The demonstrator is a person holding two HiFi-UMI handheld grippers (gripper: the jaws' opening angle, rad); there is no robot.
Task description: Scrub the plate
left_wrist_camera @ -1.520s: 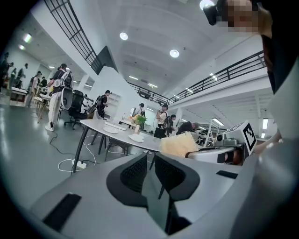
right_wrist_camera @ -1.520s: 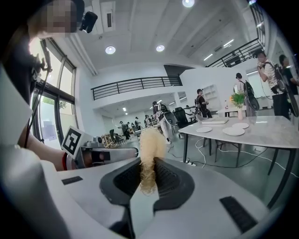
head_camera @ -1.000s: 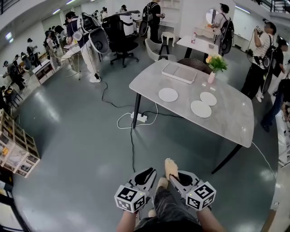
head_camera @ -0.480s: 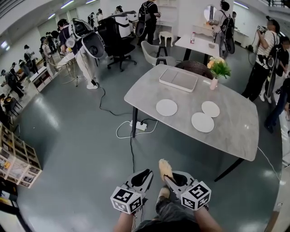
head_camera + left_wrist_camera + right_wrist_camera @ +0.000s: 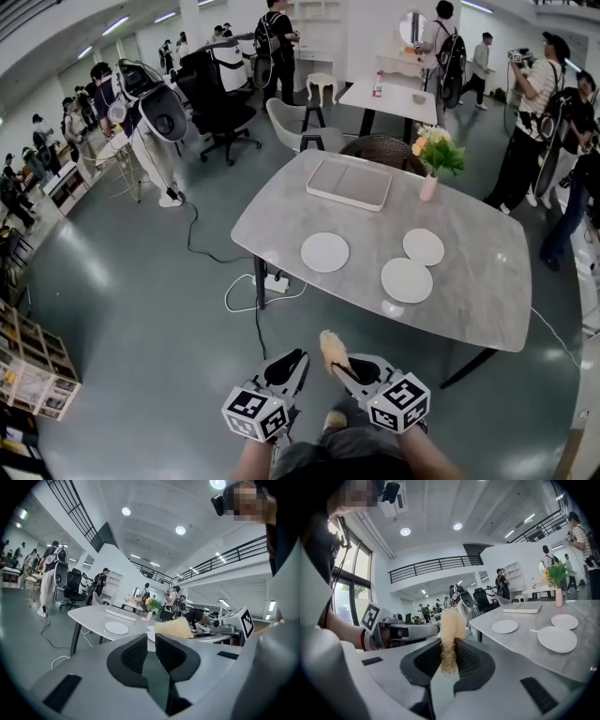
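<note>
Three white plates lie on the grey marble table (image 5: 469, 309): one at its left (image 5: 324, 252), one at the right rear (image 5: 424, 247), one nearest me (image 5: 407, 279). My right gripper (image 5: 341, 367) is shut on a yellowish fibrous scrubber (image 5: 332, 349), held in the air short of the table. In the right gripper view the scrubber (image 5: 451, 625) stands pinched between the jaws (image 5: 449, 656), with the plates (image 5: 557, 639) ahead to the right. My left gripper (image 5: 287, 366) hangs beside it, jaws together and holding nothing (image 5: 151, 649).
A white rectangular tray (image 5: 349, 183) and a pink vase of flowers (image 5: 429, 161) stand at the table's far side. A power strip and cables (image 5: 272, 281) lie on the floor by the table leg. Several people, chairs and a second table (image 5: 394, 97) stand beyond.
The table and plates have come nearer and lower in the head view as the person walked toward them. Both grippers keep their pose, the scrubber still held.
</note>
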